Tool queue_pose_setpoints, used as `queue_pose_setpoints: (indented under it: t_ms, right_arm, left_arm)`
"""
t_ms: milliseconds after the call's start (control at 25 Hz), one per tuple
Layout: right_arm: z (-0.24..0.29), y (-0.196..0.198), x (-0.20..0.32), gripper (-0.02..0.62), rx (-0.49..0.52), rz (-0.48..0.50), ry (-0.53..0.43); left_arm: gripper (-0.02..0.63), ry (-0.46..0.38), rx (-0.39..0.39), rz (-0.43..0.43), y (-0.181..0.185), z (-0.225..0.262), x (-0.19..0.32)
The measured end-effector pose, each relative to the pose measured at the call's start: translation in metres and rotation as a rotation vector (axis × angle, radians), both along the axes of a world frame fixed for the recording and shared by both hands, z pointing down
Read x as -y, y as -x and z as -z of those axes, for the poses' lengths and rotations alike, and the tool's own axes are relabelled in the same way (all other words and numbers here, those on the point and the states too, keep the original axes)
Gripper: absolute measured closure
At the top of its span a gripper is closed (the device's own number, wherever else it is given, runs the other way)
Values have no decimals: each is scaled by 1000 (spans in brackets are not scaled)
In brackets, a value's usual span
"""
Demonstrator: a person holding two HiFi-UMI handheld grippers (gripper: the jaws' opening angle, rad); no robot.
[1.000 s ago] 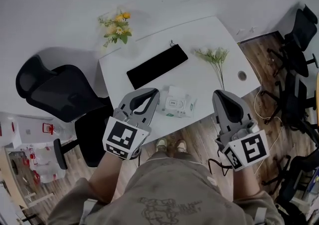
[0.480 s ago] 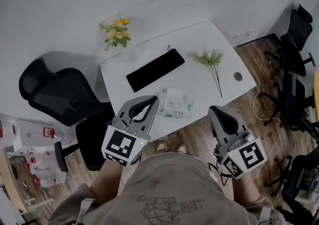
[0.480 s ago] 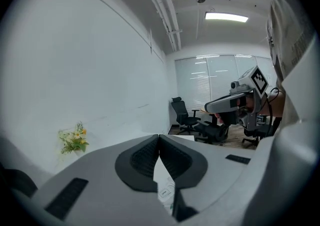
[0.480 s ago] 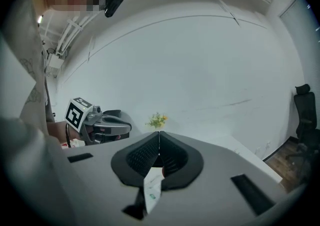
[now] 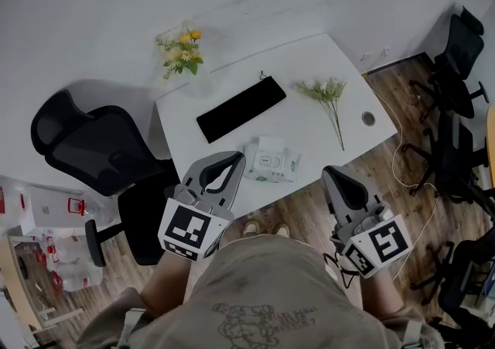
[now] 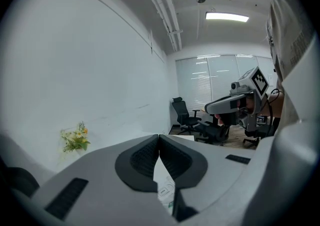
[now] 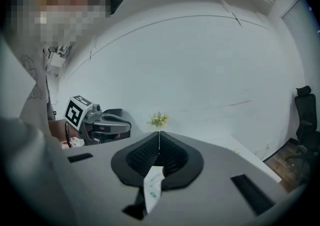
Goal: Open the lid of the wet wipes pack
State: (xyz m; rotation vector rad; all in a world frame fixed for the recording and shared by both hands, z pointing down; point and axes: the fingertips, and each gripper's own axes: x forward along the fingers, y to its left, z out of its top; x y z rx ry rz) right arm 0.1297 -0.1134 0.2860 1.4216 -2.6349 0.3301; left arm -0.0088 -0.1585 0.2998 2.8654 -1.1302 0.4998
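The wet wipes pack (image 5: 272, 164), white with green print, lies near the front edge of the white table (image 5: 309, 135). It is too small in the head view to tell how its lid stands. My left gripper (image 5: 234, 157) hovers just left of the pack, its jaws touching at the tips with nothing between them. My right gripper (image 5: 333, 173) hangs off the table's front edge, to the right of the pack, also shut and empty. Below the closed jaws, a slice of the pack (image 6: 165, 192) shows in the left gripper view, and the pack (image 7: 152, 188) shows likewise in the right gripper view.
A black pouch (image 5: 241, 108) lies behind the pack. A sprig of white flowers (image 5: 329, 96) is at the right and a yellow bunch (image 5: 181, 51) at the back left corner. A black office chair (image 5: 93, 146) stands left of the table. More chairs (image 5: 458, 69) stand at the right.
Both grippers have drawn back a little toward the person, the right one coming off the table's edge. Over the last half second nothing has visibly moved.
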Motion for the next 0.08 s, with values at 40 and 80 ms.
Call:
queue_pose_setpoints:
  t_ms: [40, 80]
  right_arm:
    - [0, 0, 0, 565, 1, 1, 0]
    - [0, 0, 0, 565, 1, 2, 0]
  left_arm:
    - [588, 0, 1, 0, 0, 0, 0]
    - [588, 0, 2, 1, 0, 0, 0]
